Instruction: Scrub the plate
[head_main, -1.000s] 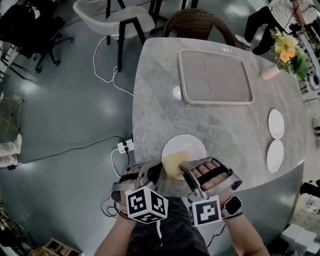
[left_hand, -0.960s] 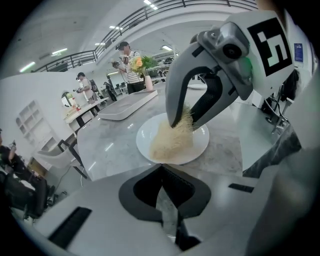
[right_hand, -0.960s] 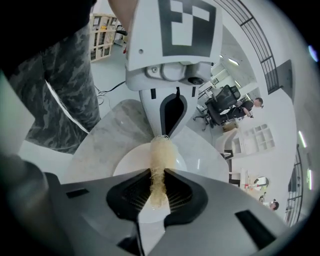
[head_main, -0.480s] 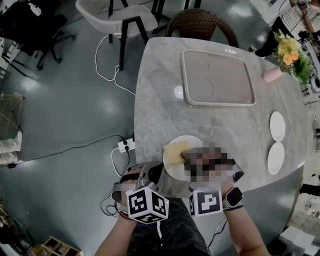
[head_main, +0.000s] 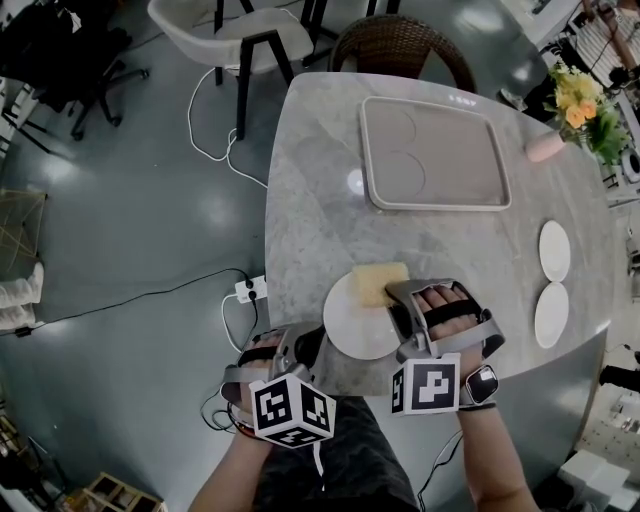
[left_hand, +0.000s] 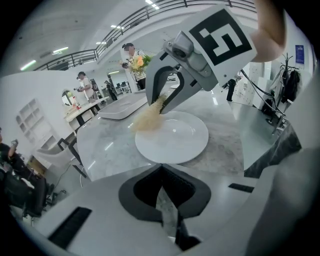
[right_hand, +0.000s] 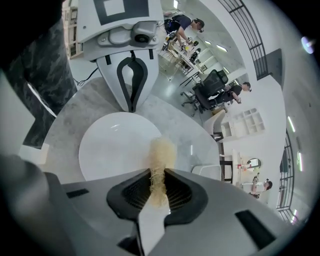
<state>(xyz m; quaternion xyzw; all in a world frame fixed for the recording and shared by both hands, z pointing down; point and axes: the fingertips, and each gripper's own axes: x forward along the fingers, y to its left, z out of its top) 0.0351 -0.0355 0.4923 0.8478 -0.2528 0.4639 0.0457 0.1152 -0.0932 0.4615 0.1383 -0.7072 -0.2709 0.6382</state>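
A white plate (head_main: 352, 322) lies near the table's front edge. My right gripper (head_main: 397, 292) is shut on a yellow sponge (head_main: 380, 283), which rests on the plate's far right rim and partly over the table. In the right gripper view the sponge (right_hand: 161, 159) sticks out of the jaws over the plate (right_hand: 115, 147). My left gripper (head_main: 308, 343) is shut with nothing in it, and its tips are at the plate's near left rim. The left gripper view shows the plate (left_hand: 175, 140), the sponge (left_hand: 146, 119) and the right gripper (left_hand: 165, 102) beyond.
A beige tray (head_main: 435, 155) lies at the table's far side. Two small white plates (head_main: 553, 250) (head_main: 550, 312) sit near the right edge. A pink vase (head_main: 545, 148) with flowers stands at the far right. Chairs (head_main: 400, 45) stand behind the table. A power strip (head_main: 250, 290) lies on the floor.
My right gripper has slid the sponge from the plate's near middle to its far right rim. The left gripper has not moved.
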